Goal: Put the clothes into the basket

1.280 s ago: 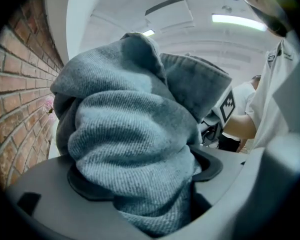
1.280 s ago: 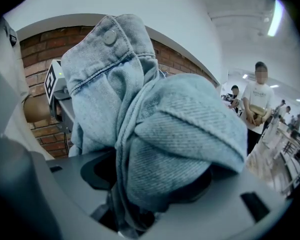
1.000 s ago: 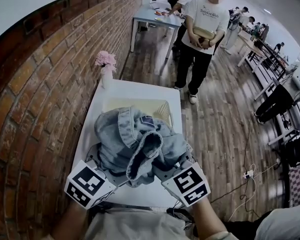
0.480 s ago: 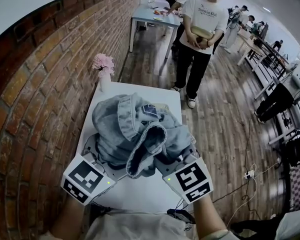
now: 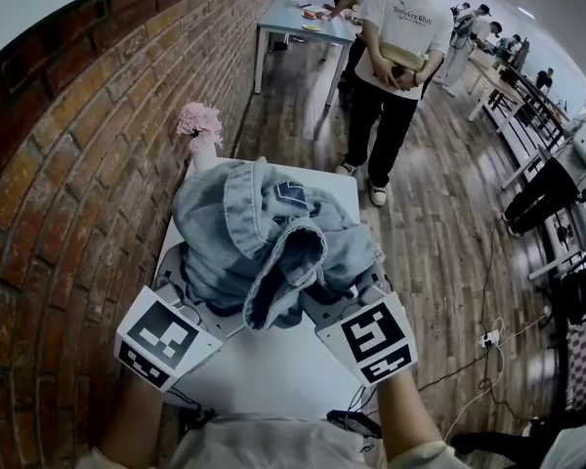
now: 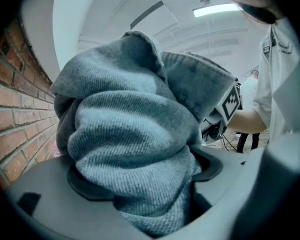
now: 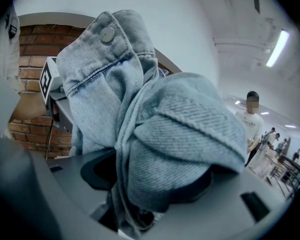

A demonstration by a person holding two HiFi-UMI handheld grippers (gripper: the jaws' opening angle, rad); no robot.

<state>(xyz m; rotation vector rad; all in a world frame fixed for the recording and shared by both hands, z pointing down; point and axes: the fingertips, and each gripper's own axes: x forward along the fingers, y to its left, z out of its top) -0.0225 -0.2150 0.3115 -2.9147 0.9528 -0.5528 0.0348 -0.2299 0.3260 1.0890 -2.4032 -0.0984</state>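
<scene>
A bundled light-blue denim garment [image 5: 264, 242] hangs in the air over the white table [image 5: 273, 369], carried between both grippers. My left gripper [image 5: 190, 296] is shut on a thick fold at the bundle's left side, and the cloth [image 6: 135, 144] fills the space between its jaws. My right gripper [image 5: 342, 296] is shut on another fold at the right, where a waistband with a metal button [image 7: 108, 33] stands above the jaws. The bundle hides the far half of the table, and no basket shows in any view now.
A brick wall [image 5: 68, 164] runs along the table's left side. Pink flowers in a white vase [image 5: 199, 123] stand at the table's far left corner. A person in a white shirt [image 5: 396, 57] stands on the wooden floor beyond the table, with another table [image 5: 298, 18] behind.
Both grippers have carried the denim bundle up and away from me, toward the table's far end. The cream basket seen a second ago is now covered by the bundle.
</scene>
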